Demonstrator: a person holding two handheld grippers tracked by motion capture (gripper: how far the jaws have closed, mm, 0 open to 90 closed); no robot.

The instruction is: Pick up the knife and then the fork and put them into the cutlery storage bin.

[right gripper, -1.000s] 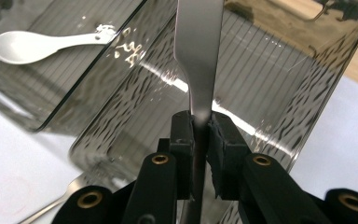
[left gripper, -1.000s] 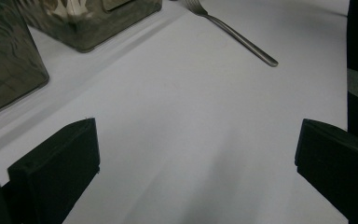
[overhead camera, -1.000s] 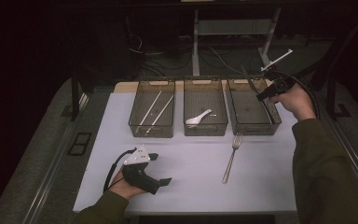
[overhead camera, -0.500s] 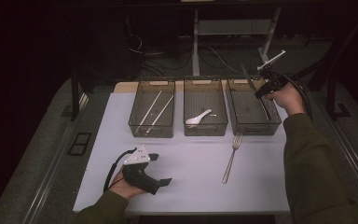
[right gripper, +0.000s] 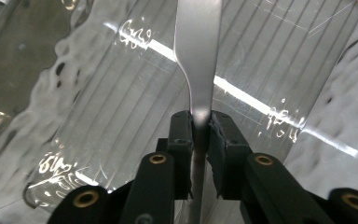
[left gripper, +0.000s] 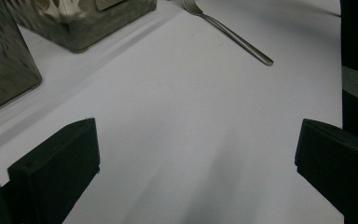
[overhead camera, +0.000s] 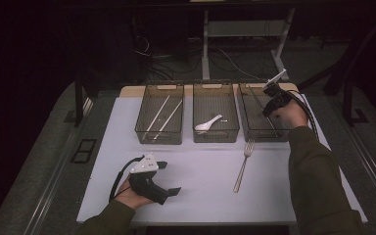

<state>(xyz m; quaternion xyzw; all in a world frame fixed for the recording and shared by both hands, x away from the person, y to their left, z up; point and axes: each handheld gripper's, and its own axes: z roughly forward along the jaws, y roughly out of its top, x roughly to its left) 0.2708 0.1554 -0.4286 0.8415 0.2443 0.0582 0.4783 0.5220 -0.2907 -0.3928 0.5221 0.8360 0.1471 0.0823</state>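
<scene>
My right gripper [overhead camera: 270,104] hangs over the right-hand clear bin [overhead camera: 254,134], tilted down into it. In the right gripper view its jaws [right gripper: 200,127] are shut on the flat handle of a steel utensil [right gripper: 198,56], which reaches out over the bin's ribbed floor. I cannot tell what kind of utensil it is. A steel fork [overhead camera: 243,166] lies on the white mat in front of that bin. My left gripper [overhead camera: 169,177] rests on the mat near the front edge, open, with nothing between its pads [left gripper: 60,163]. The fork [left gripper: 228,30] lies ahead of it.
Three clear bins stand in a row at the back of the mat [overhead camera: 200,205]. The left bin [overhead camera: 149,134] holds two pale chopsticks [overhead camera: 162,117] and the middle bin [overhead camera: 215,137] a white spoon [overhead camera: 208,123]. Dark floor and table legs lie beyond.
My right hand has come down and a little to the left, lowering the held utensil toward the right bin. The left hand and the fork have stayed where they were.
</scene>
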